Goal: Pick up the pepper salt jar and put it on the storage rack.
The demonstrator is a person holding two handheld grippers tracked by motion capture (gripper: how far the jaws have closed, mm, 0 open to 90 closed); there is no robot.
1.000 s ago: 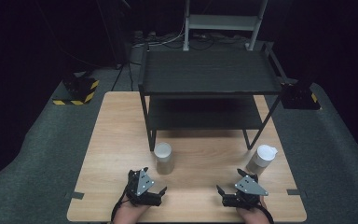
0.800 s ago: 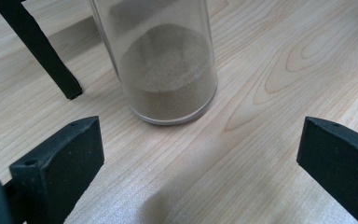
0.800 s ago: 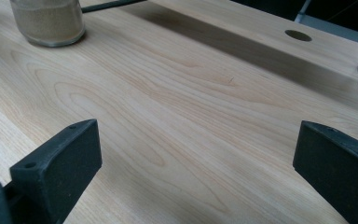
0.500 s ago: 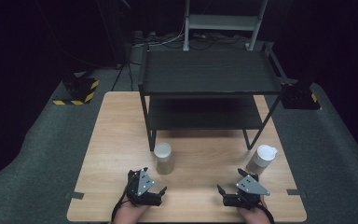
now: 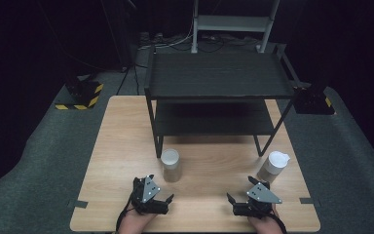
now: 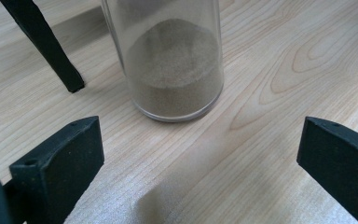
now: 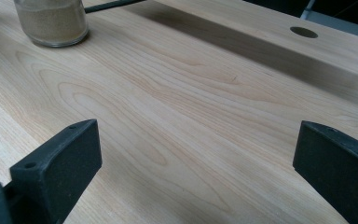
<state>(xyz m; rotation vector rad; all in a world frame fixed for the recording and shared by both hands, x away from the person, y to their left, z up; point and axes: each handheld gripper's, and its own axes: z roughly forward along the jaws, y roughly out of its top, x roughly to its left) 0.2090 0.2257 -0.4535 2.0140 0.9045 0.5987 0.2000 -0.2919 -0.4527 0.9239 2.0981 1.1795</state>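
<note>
So both grippers sit low at the near edge of the surface, fingers spread wide and holding nothing. In the left gripper view its two black fingers frame a clear jar of sand standing dead ahead, upright, its long axis vertical, close in front but not yet between the fingers. From the high view the left gripper is clearly the nearer one to that jar, which stands just beyond it and a touch to its right. The right gripper is parked further along the same edge, and its own view shows bare wood between its fingers with the jar off at the upper left, so it's angled inward across the surface. My guess is the left one only needs a straight push forward to get the jar between its fingers. Past the right gripper there's a white-lidded container near the edge. Beyond both stands a black two-tier shelf, one foot just behind the jar. Around it, grey carpet and a dark room.
</note>
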